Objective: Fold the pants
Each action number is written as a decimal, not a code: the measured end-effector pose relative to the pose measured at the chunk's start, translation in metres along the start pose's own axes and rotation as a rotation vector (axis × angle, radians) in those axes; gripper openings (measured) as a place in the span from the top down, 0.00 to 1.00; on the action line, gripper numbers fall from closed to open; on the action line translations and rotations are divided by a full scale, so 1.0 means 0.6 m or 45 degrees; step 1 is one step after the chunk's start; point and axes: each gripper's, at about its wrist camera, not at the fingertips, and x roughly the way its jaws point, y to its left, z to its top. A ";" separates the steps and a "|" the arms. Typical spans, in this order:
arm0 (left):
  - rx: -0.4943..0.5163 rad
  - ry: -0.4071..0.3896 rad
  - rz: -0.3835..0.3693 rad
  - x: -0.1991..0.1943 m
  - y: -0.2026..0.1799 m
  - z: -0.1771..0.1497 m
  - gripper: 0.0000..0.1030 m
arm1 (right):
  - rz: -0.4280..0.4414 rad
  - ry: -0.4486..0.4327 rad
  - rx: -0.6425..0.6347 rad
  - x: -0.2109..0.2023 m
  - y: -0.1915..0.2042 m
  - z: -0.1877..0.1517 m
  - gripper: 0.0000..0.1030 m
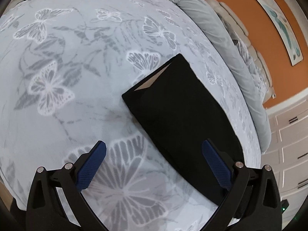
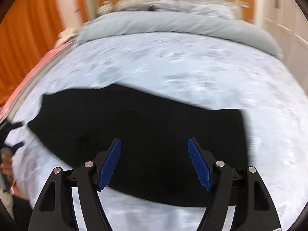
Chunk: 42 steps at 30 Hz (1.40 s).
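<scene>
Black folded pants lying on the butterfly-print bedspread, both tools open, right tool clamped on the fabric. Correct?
Not quite. In the right wrist view the right tool is open above the black folded pants and grips nothing. The rest holds: the pants lie on the butterfly-print bedspread, and the left tool is open too.

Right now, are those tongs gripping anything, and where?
Nothing is held. The left tongs and right tongs are both open above the pants on the bed.

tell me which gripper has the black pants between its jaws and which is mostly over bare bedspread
The right gripper hangs over the pants; the left gripper frames mostly bedspread.
</scene>
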 end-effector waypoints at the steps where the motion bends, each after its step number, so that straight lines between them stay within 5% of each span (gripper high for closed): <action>1: 0.003 -0.009 -0.003 -0.002 -0.005 -0.002 0.05 | -0.057 -0.001 0.063 -0.007 -0.039 0.004 0.32; 7: 0.086 0.000 -0.010 0.005 -0.038 -0.015 0.05 | -0.070 0.205 0.454 0.041 -0.237 -0.035 0.30; 10: 0.107 0.016 -0.014 0.012 -0.050 -0.023 0.05 | 0.148 0.299 0.555 0.084 -0.261 -0.061 0.30; 13: 0.122 0.014 -0.019 0.016 -0.063 -0.030 0.05 | 0.224 0.303 0.506 0.098 -0.235 -0.065 0.29; 14: 0.127 0.013 -0.018 0.017 -0.067 -0.032 0.05 | 0.227 0.279 0.457 0.100 -0.220 -0.066 0.42; 15: 0.132 0.011 -0.019 0.018 -0.072 -0.034 0.05 | 0.228 0.263 0.427 0.103 -0.208 -0.067 0.66; 17: 0.137 0.002 -0.010 0.021 -0.080 -0.039 0.05 | 0.217 0.232 0.407 0.094 -0.190 -0.059 0.76; 22: 0.177 -0.019 -0.019 0.022 -0.107 -0.048 0.05 | 0.145 0.103 0.359 0.023 -0.201 -0.033 0.85; 30: 0.324 -0.057 0.031 0.024 -0.148 -0.069 0.05 | 0.052 0.126 0.476 -0.014 -0.306 -0.074 0.86; 35: 0.256 -0.075 0.130 0.021 -0.116 -0.049 0.05 | -0.055 0.239 0.361 0.019 -0.300 -0.089 0.72; 39: 0.041 -0.056 0.135 0.010 -0.050 -0.035 0.05 | -0.412 -0.038 0.117 -0.070 -0.218 -0.054 0.25; 42: 0.025 -0.007 0.118 0.019 -0.033 -0.027 0.05 | -0.146 -0.171 -0.059 -0.103 -0.126 -0.047 0.23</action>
